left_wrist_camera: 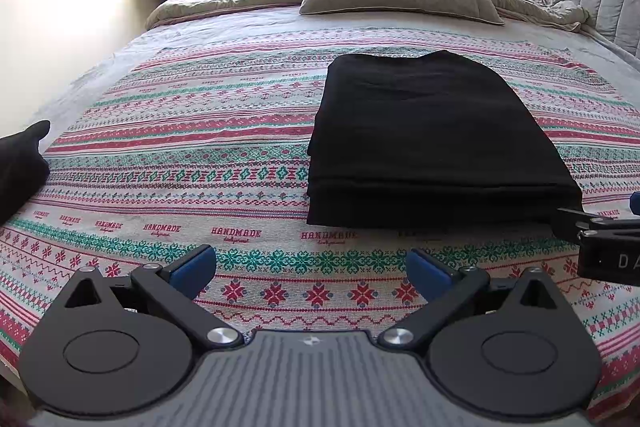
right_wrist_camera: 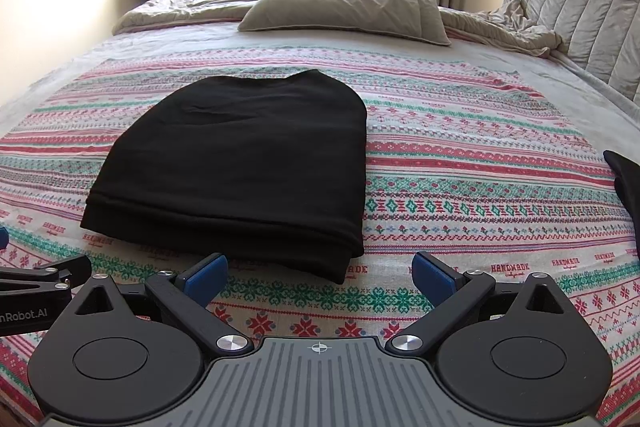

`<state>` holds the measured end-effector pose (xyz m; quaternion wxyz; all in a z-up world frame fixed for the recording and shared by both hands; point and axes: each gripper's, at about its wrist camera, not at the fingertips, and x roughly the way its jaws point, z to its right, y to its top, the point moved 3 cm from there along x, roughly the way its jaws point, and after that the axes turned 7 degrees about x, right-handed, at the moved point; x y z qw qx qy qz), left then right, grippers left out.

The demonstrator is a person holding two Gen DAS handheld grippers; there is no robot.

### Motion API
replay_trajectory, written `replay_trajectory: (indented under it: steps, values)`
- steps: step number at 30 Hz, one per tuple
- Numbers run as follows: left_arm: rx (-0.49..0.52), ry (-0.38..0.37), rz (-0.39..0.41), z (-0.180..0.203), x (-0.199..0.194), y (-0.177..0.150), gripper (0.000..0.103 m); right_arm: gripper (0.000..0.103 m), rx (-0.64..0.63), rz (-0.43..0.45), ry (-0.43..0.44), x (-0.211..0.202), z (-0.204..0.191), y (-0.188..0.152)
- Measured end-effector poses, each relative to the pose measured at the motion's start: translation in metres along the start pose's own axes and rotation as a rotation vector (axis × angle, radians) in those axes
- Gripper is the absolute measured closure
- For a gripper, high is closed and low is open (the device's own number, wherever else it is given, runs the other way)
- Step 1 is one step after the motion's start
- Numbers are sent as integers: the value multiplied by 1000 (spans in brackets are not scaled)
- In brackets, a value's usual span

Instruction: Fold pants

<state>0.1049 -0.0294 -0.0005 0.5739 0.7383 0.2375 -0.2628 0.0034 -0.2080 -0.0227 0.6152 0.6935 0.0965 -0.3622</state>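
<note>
Both tools, my left tool point(left_wrist_camera: 311, 269) and right tool point(right_wrist_camera: 320, 273), hang over the bed point(left_wrist_camera: 200, 147) with jaws apart, holding nothing. Folded into a stacked rectangle, the black pants point(right_wrist_camera: 240, 167) lie just beyond them, so folding looks finished.

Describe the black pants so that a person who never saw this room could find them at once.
Start at the bed, whose cover has red and green knitted-style stripes, with a grey pillow at the far end under the window. The black pants lie on that striped cover, nearer than the pillow. They are the only plain black, neatly folded, layered bundle lying in the middle of the cover.
</note>
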Motion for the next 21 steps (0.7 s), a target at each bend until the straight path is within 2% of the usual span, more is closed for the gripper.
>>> replay_trajectory:
  steps: [21]
  values:
    - [-5,-13,-18,0,4,-2,1,3,-12,-8,3,3,0,-3]
